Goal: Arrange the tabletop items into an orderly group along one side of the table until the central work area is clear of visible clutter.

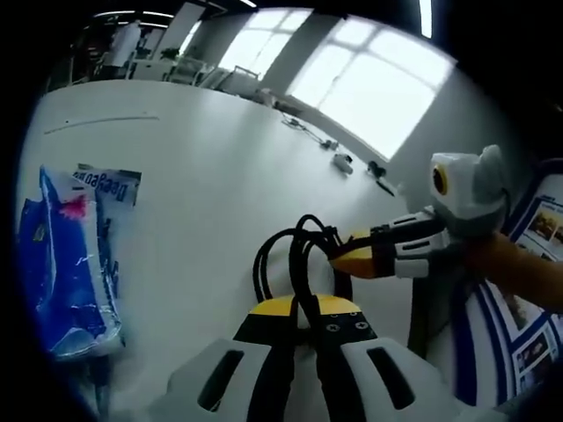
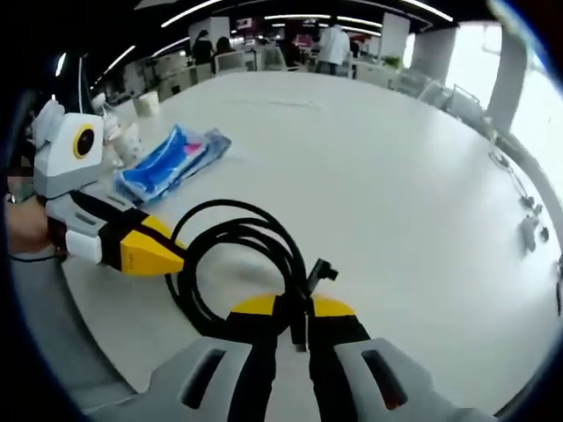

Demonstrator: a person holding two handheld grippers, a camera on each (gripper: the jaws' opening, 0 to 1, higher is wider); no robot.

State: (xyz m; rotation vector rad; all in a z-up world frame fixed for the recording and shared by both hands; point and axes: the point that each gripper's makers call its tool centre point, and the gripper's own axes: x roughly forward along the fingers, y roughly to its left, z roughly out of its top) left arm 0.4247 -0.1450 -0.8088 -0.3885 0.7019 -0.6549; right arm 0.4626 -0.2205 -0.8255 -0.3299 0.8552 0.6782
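My jaws are pinched on the black cable from both sides — the right gripper has its yellow tips pressed together on the coil near the plug end, and the left gripper clamps a strand of the same loops in its own view, its tips coming in from the left of the right gripper view at. The coil sits near the table edge. If my hands pull apart, I judge the loops could spring open or slip free and sprawl back across the centre. The blue plastic packet lies flat nearby — sealed, contents unclear.
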